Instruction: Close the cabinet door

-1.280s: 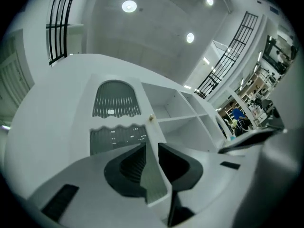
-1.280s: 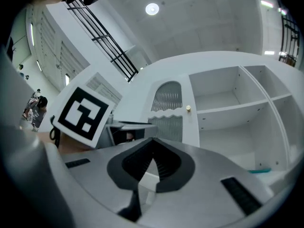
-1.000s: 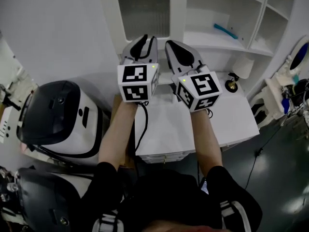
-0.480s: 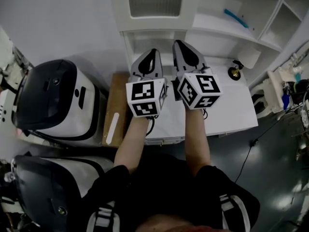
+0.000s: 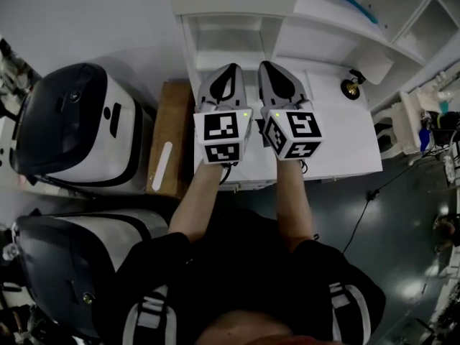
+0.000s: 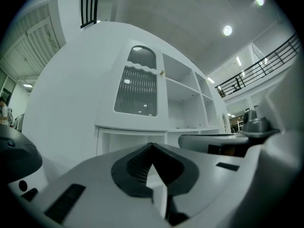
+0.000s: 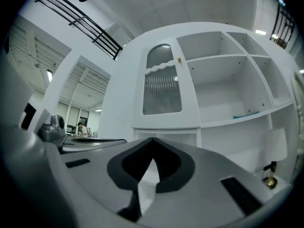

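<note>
1. White cabinet (image 7: 228, 80) fills both gripper views. Its ribbed-glass cabinet door (image 7: 162, 87) sits in the upper left bay, flush in its frame, with a small knob (image 7: 179, 59) on its right edge.
2. The left gripper (image 5: 230, 69) has its jaws pressed together with nothing between them.
3. The right gripper (image 5: 268, 66), just beside it, is likewise closed and empty.
4. Both point level over the white desk (image 5: 345, 157), well apart from the door.
5. A brass bell (image 5: 351, 88) stands at the desk's right, and a teal item (image 5: 357, 7) lies on an open shelf.
</note>
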Available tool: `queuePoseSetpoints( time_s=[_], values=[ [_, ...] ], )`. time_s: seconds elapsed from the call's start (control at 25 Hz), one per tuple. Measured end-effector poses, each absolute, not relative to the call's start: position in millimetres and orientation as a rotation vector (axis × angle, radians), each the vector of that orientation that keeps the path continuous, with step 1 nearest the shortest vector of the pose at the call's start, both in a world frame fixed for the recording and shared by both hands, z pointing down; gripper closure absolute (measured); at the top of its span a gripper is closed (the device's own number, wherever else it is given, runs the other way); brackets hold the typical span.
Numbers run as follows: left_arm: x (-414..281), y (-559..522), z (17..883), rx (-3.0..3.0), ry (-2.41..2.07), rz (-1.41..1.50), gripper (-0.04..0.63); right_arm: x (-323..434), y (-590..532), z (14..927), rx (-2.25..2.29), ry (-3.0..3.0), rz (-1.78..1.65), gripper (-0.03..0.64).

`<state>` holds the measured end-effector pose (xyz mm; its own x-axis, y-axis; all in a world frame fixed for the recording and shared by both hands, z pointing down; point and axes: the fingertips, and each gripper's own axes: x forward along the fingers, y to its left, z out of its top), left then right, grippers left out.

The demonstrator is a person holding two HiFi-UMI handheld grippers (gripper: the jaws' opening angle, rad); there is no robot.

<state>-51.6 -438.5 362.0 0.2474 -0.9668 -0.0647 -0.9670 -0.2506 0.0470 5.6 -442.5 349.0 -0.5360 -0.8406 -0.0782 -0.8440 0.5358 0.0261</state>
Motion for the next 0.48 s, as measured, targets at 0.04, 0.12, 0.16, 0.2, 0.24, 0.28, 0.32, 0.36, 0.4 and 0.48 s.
queuePoseSetpoints(
  time_s=[0.04,0.12,0.16,0.2,0.24,0.28,0.32,0.36,0.4,0.48],
  values=[
    [-51,-439,366,-2.485,1.924,0.119,0.584,6,-443,354,-1.490,2.711,0.091,0.600],
    [-50,-439,373,-2.496,1.931,0.110,0.584,6,-442,362,-1.497,2.726,0.090,0.600],
    [-50,-439,375,-2.501,1.934,0.107,0.584,6,-442,366,-1.501,2.734,0.086,0.600],
    [-49,-438,377,-2.506,1.936,0.105,0.584,7,-442,370,-1.505,2.741,0.078,0.600],
    [-48,-438,379,-2.509,1.936,0.102,0.584,7,-442,373,-1.509,2.747,0.067,0.600],
    [-48,-438,380,-2.510,1.935,0.099,0.584,8,-442,375,-1.512,2.751,0.056,0.600],
    [-48,-438,381,-2.511,1.935,0.095,0.584,9,-442,377,-1.514,2.753,0.046,0.600],
    [-48,-438,382,-2.512,1.936,0.092,0.584,9,-442,378,-1.514,2.755,0.041,0.600],
    [-47,-438,383,-2.515,1.937,0.092,0.584,9,-442,379,-1.513,2.757,0.039,0.600],
    [-47,-438,383,-2.518,1.938,0.092,0.584,8,-442,379,-1.508,2.760,0.038,0.600]
  ],
)
